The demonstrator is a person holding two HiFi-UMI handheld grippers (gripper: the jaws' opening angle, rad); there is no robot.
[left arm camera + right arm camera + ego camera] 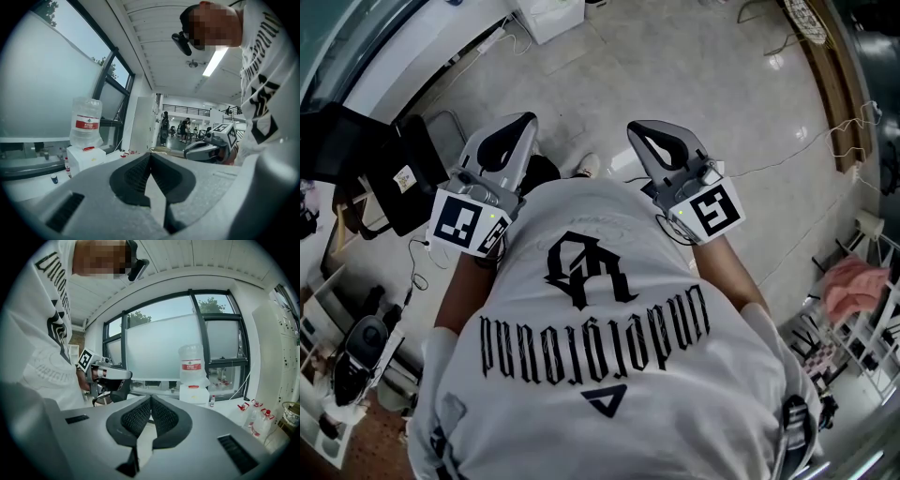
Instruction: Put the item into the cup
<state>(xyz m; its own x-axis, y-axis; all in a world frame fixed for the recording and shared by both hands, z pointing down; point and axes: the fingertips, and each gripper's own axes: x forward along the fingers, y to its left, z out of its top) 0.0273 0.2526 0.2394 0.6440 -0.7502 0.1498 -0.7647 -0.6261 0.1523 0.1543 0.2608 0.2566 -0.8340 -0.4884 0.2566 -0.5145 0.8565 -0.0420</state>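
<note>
Neither a cup nor an item to go in it shows in any view. In the head view a person in a white printed T-shirt holds both grippers close to the chest, above a tiled floor. The left gripper and the right gripper point away from the body, side by side and apart. In the left gripper view the left gripper has its black ribbed pads pressed together on nothing. The right gripper is shut the same way, empty. Each gripper view shows the other gripper beside it: the right gripper, the left gripper.
A large water bottle on a white dispenser stands by tall frosted windows. Small spray bottles line the sill. Black bags and a chair sit at the left, a rack with pink cloth at the right. People stand far off.
</note>
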